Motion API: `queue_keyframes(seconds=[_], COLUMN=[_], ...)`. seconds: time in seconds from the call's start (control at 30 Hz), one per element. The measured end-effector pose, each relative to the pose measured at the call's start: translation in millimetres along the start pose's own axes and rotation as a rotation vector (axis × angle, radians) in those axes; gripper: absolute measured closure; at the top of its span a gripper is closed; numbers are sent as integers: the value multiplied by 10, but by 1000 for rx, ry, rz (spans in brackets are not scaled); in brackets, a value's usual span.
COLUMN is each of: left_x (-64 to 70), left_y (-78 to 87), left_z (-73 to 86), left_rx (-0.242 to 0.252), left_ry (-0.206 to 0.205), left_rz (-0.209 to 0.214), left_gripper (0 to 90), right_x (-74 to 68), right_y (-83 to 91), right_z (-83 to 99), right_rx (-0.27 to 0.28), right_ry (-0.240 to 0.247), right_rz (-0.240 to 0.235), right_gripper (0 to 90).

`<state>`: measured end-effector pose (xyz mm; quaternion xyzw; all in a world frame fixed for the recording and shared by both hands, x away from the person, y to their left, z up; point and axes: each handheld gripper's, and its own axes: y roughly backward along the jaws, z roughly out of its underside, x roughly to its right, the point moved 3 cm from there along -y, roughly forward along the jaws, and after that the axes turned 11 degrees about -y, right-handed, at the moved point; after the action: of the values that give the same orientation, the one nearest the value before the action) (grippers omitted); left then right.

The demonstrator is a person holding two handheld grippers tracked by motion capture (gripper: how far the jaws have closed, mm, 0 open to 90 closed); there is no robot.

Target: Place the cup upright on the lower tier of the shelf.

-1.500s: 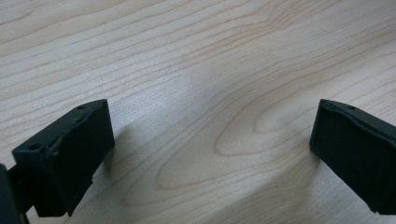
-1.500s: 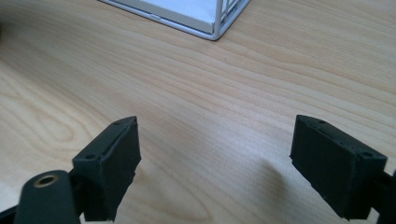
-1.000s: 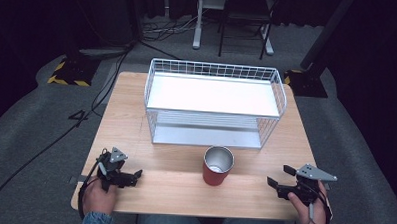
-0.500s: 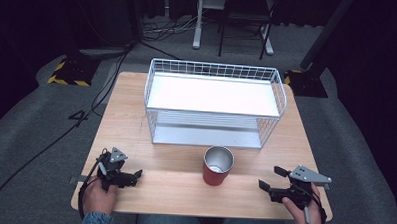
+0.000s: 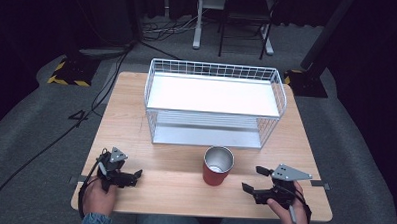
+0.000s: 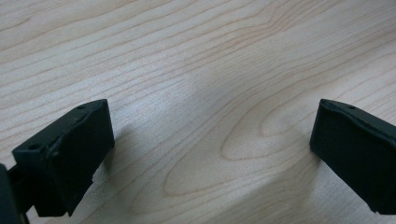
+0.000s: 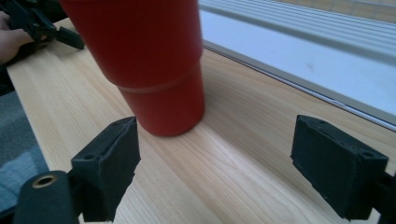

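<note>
A red cup [image 5: 217, 166] with a silver inside stands upright on the wooden table [image 5: 129, 114], just in front of a white wire rack [image 5: 214, 105]. My right gripper [image 5: 252, 179] is open at the table's front right, jaws pointing left at the cup, a short gap away. In the right gripper view the cup [image 7: 144, 60] rises just beyond the wide-apart jaws of that gripper [image 7: 215, 168], left of their centre. My left gripper [image 5: 135, 176] rests at the front left, held by a hand. In its own view this gripper [image 6: 210, 154] is open over bare wood.
The rack has a white upper shelf [image 5: 212, 92] and a lower shelf [image 7: 327, 60] close behind the cup. Cables [image 5: 45, 151] trail off the table's left side. Chair and stand legs [image 5: 229, 28] rise from the grey floor beyond. The left hand's gripper [image 7: 42, 23] appears behind the cup.
My right gripper has slid left along the front edge, closer to the red cup. The left gripper and the cup have stayed put.
</note>
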<state>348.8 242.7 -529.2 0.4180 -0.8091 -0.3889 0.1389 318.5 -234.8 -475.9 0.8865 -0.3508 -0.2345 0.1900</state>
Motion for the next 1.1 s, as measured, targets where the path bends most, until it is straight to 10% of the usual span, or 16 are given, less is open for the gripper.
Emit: queue_keyframes(seconds=[0.53, 1.1], left_x=[0, -1], left_y=[0, 1], left_z=[0, 0], left_rx=[0, -1], left_ry=[0, -1], left_rz=[0, 1], left_gripper=[0, 0], right_x=[-321, -387], right_y=[-423, -756], right_z=[22, 52], right_rx=[-75, -71], right_ry=[44, 36], right_rz=[-108, -88], right_gripper=[160, 140])
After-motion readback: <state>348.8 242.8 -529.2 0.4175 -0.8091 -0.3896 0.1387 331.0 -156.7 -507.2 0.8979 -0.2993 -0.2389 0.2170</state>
